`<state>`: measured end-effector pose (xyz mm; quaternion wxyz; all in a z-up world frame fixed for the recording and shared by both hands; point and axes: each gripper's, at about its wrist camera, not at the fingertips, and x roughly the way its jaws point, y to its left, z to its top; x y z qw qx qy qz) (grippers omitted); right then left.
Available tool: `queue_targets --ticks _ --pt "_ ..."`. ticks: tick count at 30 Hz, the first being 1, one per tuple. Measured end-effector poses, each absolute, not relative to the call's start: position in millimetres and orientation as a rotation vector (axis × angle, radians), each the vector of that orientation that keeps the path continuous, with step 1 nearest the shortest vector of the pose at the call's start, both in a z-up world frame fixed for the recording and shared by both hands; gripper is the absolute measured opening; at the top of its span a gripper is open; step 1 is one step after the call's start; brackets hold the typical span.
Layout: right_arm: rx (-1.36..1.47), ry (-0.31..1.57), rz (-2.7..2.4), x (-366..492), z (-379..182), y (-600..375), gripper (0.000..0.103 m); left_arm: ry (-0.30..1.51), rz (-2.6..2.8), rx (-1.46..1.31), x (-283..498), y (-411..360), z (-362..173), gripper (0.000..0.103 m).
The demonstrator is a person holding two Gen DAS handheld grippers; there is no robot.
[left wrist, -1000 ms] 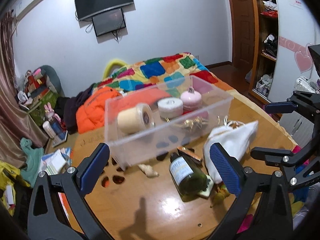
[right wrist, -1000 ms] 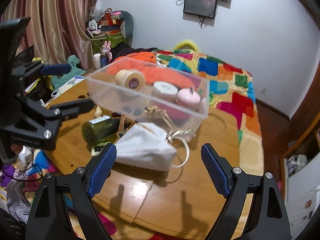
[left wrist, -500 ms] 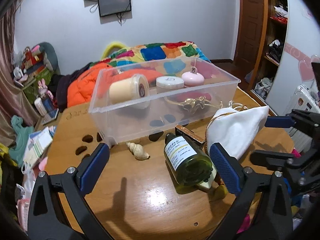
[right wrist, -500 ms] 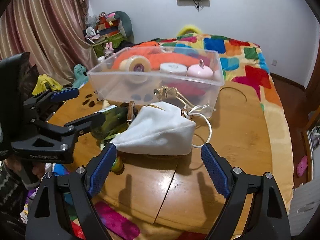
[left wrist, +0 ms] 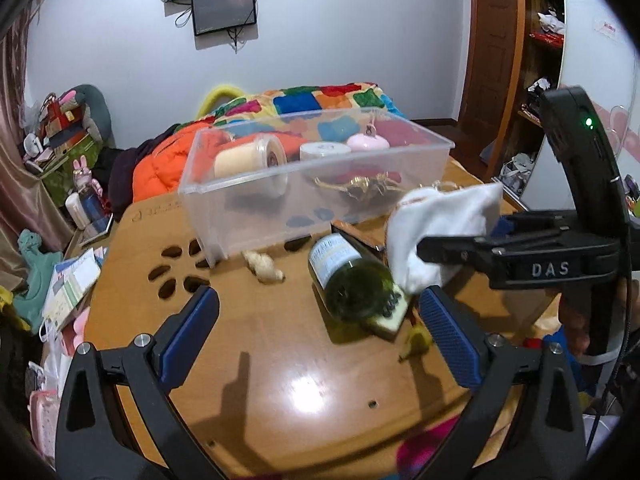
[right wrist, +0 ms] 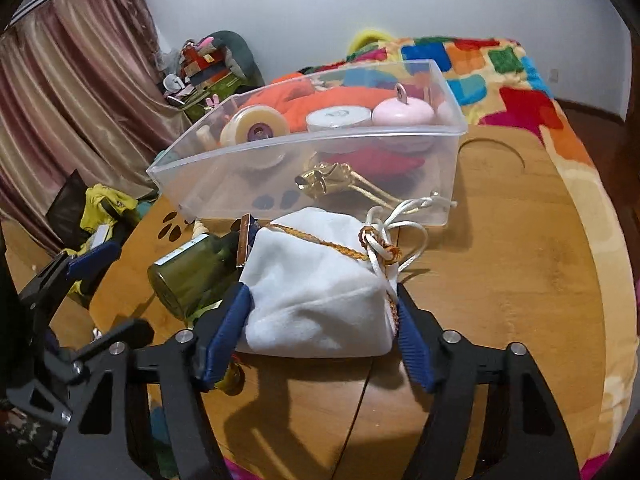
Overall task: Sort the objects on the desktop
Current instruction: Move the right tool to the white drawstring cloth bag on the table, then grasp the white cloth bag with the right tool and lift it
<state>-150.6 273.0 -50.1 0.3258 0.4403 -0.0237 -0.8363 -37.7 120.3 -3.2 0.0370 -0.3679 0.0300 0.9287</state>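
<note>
The right gripper (right wrist: 322, 330) was closing around the white velvet drawstring pouch (right wrist: 316, 292), pads touching it, while the left gripper (left wrist: 320, 336) hovered open above the round wooden table (left wrist: 280, 380).

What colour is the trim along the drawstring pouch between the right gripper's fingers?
Gold braid on a white pouch, clearest in the right wrist view.

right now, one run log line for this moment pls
phase: grasping | right gripper: closing around white pouch | left gripper: open, empty | clear bin: partly filled
</note>
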Motion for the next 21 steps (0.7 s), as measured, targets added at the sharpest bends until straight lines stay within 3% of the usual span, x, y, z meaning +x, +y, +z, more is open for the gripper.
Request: queue_targets --ticks 12,14,16,21 --pt "1.084 0.03 -2.205 -139 -51 280 0.06 0.024 2.83 -1.172 -25 155 -21 0.101" --pt "1.072 0.041 -2.208 -138 -50 282 0.06 0.046 2.833 -1.176 -24 163 -24 0.093" --pt "1.069 0.04 -2.207 -138 -51 283 0.06 0.067 2.819 -1.203 -26 170 -27 0.076" --pt "1.057 0.048 -2.211 -135 -51 285 0.06 0.038 2.783 -1.265 -33 174 -38 0.061"
